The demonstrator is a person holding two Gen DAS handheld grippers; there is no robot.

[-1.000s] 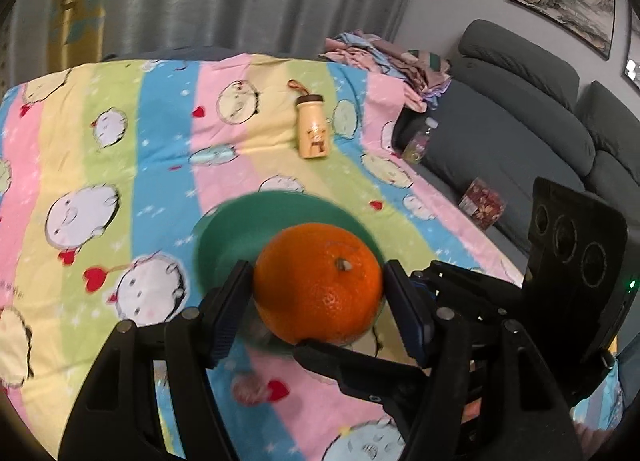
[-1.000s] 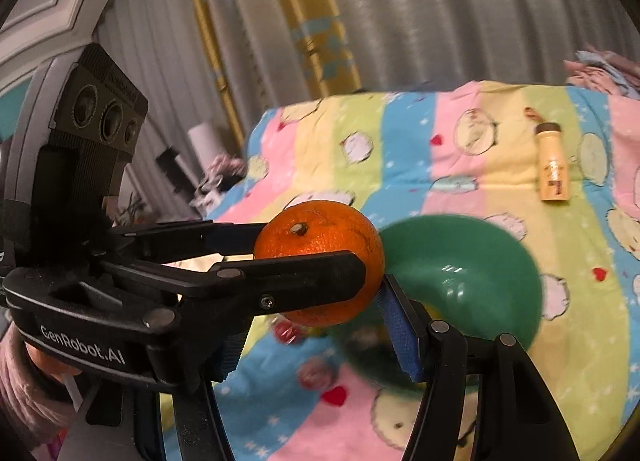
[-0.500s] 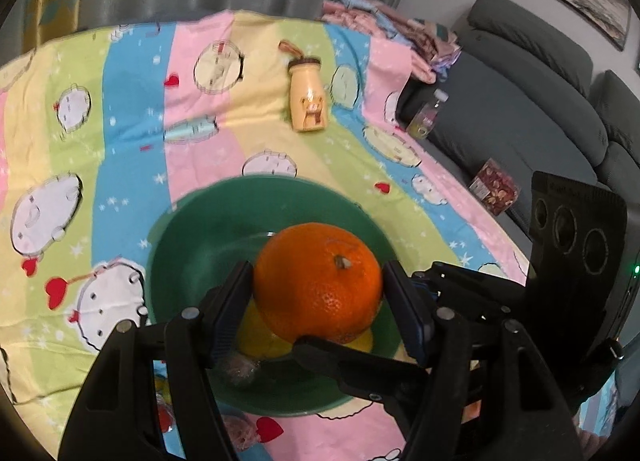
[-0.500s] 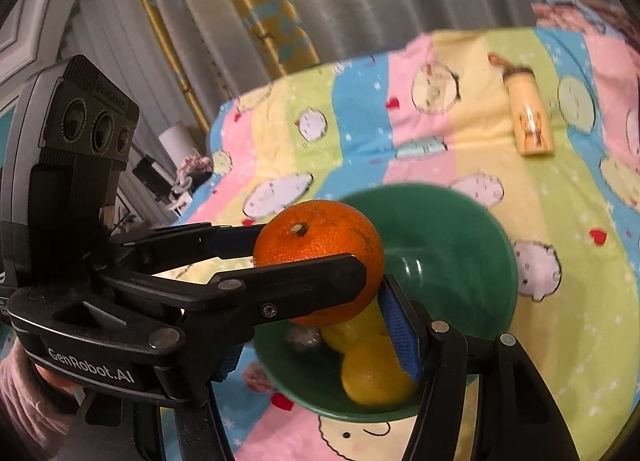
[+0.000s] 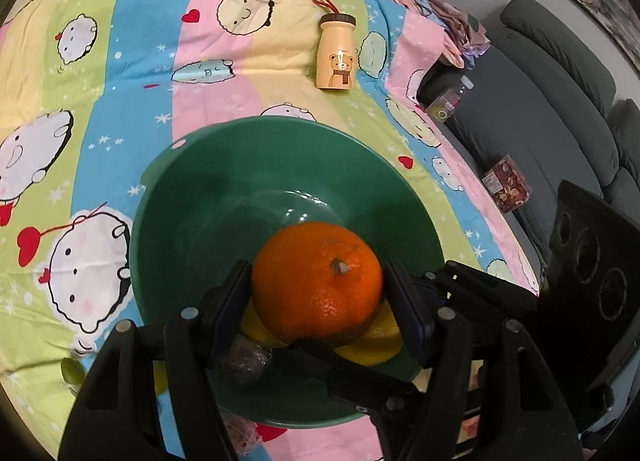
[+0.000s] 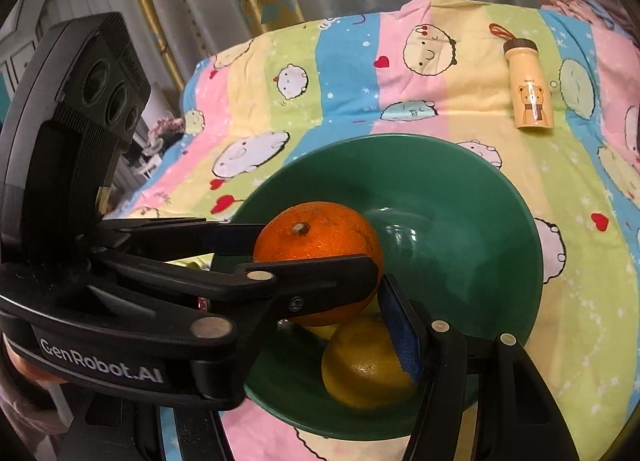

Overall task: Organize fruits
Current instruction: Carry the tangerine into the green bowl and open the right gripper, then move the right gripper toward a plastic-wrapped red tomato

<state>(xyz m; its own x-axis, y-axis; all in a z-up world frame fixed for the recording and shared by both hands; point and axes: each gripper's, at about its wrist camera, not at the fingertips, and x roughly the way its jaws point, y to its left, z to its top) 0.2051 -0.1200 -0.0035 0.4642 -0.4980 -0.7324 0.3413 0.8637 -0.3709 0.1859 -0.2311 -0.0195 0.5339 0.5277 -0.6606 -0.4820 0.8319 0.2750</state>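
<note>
An orange (image 5: pixel 316 281) is held between the fingers of my left gripper (image 5: pixel 318 297) and also between those of my right gripper (image 6: pixel 320 281), over a green bowl (image 5: pixel 224 189). The orange (image 6: pixel 316 249) also shows in the right wrist view, with the left gripper's finger (image 6: pixel 304 281) across its front. The green bowl (image 6: pixel 460 221) holds a yellow lemon (image 6: pixel 364 365) and another yellow fruit (image 5: pixel 380 341). A small dark round thing (image 5: pixel 244 361) lies in the bowl near my left finger. Both grippers press the orange from crossing directions.
A yellow bear-print bottle (image 5: pixel 336 53) lies on the striped cartoon cloth (image 5: pixel 120 81) beyond the bowl. A grey sofa (image 5: pixel 560 101) stands at the right with a plastic bottle (image 5: pixel 448 101) and a snack packet (image 5: pixel 506 183). Curtains hang behind.
Both grippers have carried the orange forward and down over the green bowl. The bowl now fills the view and the fruits inside it show.
</note>
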